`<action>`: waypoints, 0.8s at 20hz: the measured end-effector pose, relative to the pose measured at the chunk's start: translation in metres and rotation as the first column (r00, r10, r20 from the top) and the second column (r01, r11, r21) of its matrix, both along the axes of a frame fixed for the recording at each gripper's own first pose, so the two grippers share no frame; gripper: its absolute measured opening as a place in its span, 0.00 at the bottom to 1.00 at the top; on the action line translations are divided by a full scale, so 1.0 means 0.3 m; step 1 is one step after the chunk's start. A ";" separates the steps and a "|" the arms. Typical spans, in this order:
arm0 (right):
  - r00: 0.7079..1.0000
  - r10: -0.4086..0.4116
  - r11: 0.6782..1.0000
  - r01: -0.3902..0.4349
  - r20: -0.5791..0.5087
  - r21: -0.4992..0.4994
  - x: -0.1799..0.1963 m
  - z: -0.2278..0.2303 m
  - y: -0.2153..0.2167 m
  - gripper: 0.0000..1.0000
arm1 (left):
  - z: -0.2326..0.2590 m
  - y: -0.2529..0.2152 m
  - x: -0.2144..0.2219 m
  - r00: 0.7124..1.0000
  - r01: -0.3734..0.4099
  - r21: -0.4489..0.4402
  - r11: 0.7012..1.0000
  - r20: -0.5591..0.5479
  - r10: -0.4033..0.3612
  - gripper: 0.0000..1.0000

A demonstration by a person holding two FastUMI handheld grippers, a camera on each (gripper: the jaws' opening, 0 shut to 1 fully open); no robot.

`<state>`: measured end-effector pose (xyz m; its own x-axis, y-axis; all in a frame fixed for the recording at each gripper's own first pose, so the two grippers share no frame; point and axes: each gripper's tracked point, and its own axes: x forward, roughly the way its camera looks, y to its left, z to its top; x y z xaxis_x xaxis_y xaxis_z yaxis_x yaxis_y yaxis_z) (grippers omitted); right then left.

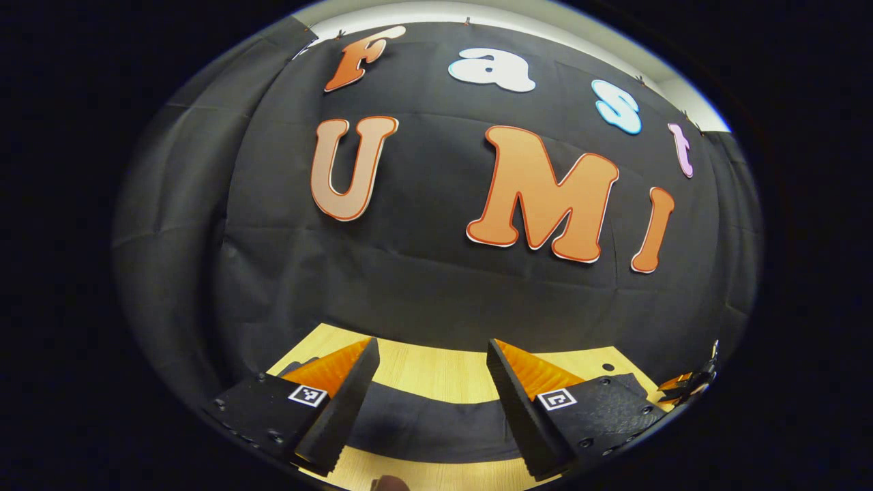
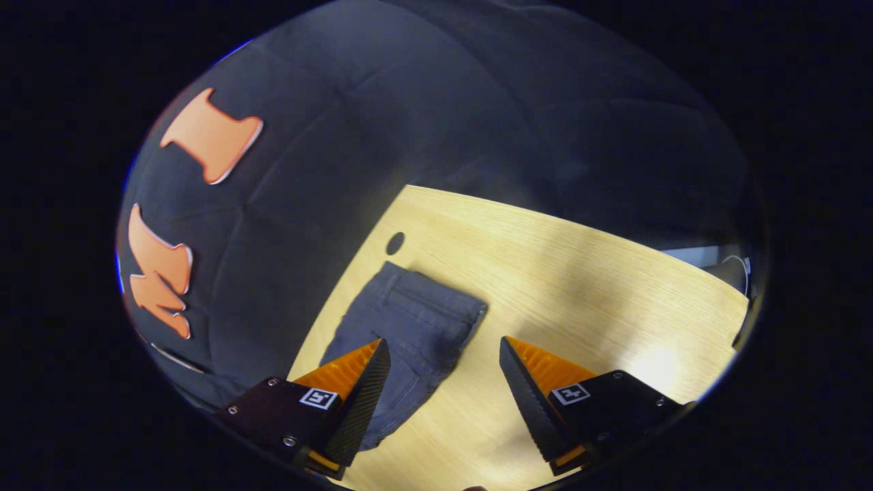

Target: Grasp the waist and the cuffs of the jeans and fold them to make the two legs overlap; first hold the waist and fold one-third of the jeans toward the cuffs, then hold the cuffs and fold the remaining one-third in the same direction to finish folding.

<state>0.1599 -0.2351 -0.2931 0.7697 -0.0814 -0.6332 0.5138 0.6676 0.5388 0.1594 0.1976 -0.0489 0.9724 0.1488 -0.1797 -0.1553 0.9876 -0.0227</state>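
Both our left gripper (image 1: pixel 433 399) and right gripper (image 2: pixel 443 395) gape empty; dark denim jeans (image 2: pixel 409 327) look floppy, heavyish, so pinch the thick waistband.

The jeans (image 2: pixel 409 327) lay flat on the table (image 2: pixel 580 273), close to its edge by the booth wall, with a round hole (image 2: pixel 395 243) in the tabletop just beyond their far end. The right gripper (image 2: pixel 443 375) hung above them (fingers spread wide, touching nothing).
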 end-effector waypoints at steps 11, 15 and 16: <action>1.000 0.001 0.991 0.001 -0.011 0.135 0.200 -0.105 -0.008 0.97 | -0.070 0.003 -0.045 0.994 -0.108 -0.059 0.992 -0.024 0.106 0.96; 1.000 -0.027 0.995 0.027 -0.001 0.099 0.221 -0.130 -0.014 0.91 | -0.107 0.020 -0.057 0.990 -0.139 -0.095 0.986 -0.036 0.136 0.96; 0.999 -0.035 0.996 0.036 -0.010 0.081 0.227 -0.141 -0.015 0.76 | -0.119 0.028 -0.061 0.989 -0.147 -0.099 0.984 -0.042 0.144 0.96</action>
<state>0.2281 -0.2397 -0.3354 0.7618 -0.0571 -0.6453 0.5414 0.6031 0.5858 0.1409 0.2060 -0.0845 0.9345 0.2676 -0.2346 -0.2998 0.9472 -0.1139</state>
